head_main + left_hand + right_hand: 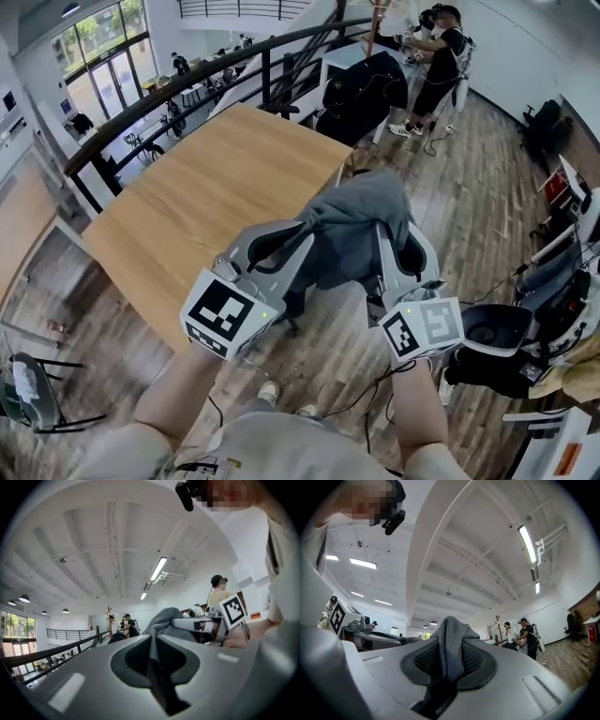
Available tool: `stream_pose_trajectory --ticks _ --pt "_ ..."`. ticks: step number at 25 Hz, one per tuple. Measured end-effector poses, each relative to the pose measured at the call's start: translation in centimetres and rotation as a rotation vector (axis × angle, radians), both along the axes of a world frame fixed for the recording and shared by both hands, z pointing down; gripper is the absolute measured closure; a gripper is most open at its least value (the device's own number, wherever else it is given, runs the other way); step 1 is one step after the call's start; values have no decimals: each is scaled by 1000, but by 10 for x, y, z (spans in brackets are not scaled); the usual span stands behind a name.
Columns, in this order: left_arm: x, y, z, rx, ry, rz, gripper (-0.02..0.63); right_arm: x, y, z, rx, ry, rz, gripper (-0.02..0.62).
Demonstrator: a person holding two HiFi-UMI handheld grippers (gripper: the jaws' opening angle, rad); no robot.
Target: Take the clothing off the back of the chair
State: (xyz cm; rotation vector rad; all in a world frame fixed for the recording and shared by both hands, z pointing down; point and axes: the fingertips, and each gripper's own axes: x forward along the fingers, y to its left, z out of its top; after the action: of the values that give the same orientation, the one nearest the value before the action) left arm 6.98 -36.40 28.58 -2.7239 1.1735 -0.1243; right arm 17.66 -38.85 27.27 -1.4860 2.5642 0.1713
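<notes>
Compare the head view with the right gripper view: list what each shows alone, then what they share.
Only the head view: the light wooden table and the dark metal railing beyond it. Only the right gripper view: the long white ceiling strip light and the right gripper's dark textured pads pressing cloth. Both: the grey fabric garment in that gripper, plus the left gripper beside it.

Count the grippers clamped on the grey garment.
2. The left gripper pinches a fold of the garment at the head view's left; the right gripper pinches another fold at its right.
</notes>
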Motion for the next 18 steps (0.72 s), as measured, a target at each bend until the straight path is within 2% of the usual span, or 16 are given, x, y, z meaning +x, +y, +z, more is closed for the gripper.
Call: stream_pose_trajectory --ticks 6,11,16,18 --pt "-45 36 -41 60 40 -79 583 -47 28 -41 78 -13 -99 517" --pt "-113 80 -59 139 25 -181 583 -118 67 -62 126 6 -220 517" --pt "-160 117 -72 122 57 -273 583 -168 98 -82 161 -21 -318 515" --pt "-184 131 -78 149 47 -313 583 -192 113 -89 176 -21 -364 515"
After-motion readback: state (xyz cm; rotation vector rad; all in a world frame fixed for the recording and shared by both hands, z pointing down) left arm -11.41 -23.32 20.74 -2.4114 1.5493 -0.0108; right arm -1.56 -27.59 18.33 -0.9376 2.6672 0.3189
